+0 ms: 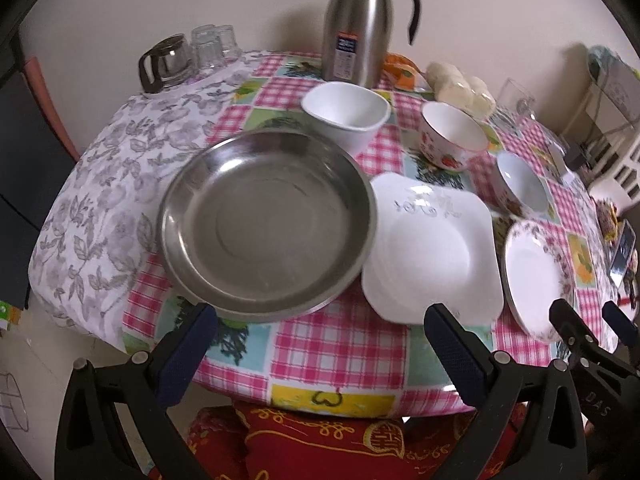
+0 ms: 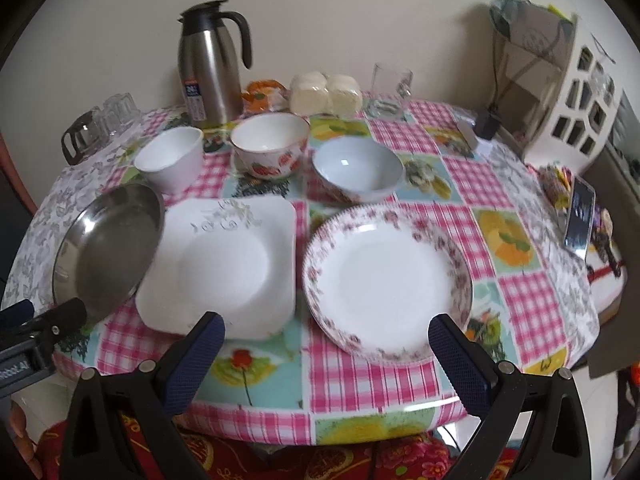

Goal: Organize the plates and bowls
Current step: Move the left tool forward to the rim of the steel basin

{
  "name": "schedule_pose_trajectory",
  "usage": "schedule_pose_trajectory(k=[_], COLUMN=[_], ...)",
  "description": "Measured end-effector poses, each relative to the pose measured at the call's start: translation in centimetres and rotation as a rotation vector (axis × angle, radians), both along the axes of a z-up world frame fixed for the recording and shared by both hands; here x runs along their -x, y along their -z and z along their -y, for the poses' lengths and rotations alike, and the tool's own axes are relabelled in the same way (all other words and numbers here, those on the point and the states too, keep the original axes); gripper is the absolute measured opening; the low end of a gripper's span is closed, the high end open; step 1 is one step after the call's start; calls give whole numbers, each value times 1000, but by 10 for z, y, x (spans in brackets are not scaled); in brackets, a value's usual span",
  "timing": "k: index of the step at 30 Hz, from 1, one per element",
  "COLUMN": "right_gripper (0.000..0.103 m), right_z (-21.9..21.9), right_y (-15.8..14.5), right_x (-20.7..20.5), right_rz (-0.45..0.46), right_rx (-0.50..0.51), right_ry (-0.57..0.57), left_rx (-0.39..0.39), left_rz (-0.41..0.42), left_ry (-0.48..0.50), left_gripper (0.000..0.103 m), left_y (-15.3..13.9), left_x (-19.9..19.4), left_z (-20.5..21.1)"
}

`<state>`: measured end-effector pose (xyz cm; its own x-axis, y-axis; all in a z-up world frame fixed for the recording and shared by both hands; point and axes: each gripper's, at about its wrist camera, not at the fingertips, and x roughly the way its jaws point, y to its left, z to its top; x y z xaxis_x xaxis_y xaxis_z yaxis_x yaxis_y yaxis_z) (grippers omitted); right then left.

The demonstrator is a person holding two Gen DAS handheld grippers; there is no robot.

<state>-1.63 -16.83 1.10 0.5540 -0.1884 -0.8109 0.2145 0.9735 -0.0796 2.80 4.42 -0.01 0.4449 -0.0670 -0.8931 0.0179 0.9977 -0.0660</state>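
Note:
A steel dish [image 1: 266, 226] [image 2: 108, 244] lies at the table's near left, beside a square white plate [image 1: 434, 254] [image 2: 224, 268] and a round floral-rimmed plate [image 1: 536, 276] [image 2: 386, 280]. Behind them stand a plain white bowl [image 1: 346, 114] [image 2: 170, 162], a strawberry-patterned bowl [image 1: 452, 136] [image 2: 270, 146] and a pale blue bowl [image 1: 520, 184] [image 2: 358, 170]. My left gripper [image 1: 320, 328] hangs open at the table's front edge, before the steel dish and square plate. My right gripper [image 2: 326, 332] is open too, in front of the floral plate, touching nothing.
A steel thermos jug [image 1: 358, 24] [image 2: 212, 68], a glass coffee pot [image 1: 166, 62], upturned glasses [image 1: 212, 44], wrapped buns [image 2: 326, 94] and a glass mug [image 2: 390, 84] line the back. A phone [image 2: 580, 220] lies at the right edge. A white slatted basket [image 2: 576, 96] stands beyond.

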Motion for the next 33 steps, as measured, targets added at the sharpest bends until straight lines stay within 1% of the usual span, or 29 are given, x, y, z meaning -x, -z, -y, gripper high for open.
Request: schedule_pose_trajectory(k=[6, 12, 15, 20, 26, 28, 31, 33], right_gripper=[103, 103, 103, 103, 103, 103, 103, 103], right_z=[-18, -31, -36, -41, -37, -34, -33, -31], right_y=[-29, -61, -74, -90, -89, -83, -71, -61], right_x=[-22, -45, -57, -81, -109, -119, -132, -140], right_rz=[50, 118, 145, 194, 239, 244, 242, 238], right_rx=[20, 4, -5, -34, -56, -72, -58, -72], right_ry=[-47, -80, -89, -94, -69, -66, -63, -68], left_rx=[32, 105, 138, 137, 90, 65, 58, 47], left_rz=[19, 41, 73, 149, 220, 215, 233, 212], left_ry=[-69, -150, -196, -256, -317, -334, -337, -341], left_gripper=[103, 103, 103, 103, 103, 103, 103, 103], left_y=[-20, -46, -58, -68, -63, -56, -43, -29], left_x=[-20, -51, -66, -89, -115, -124, -130, -138], left_z=[-20, -33, -37, -39, -42, -44, -48, -52])
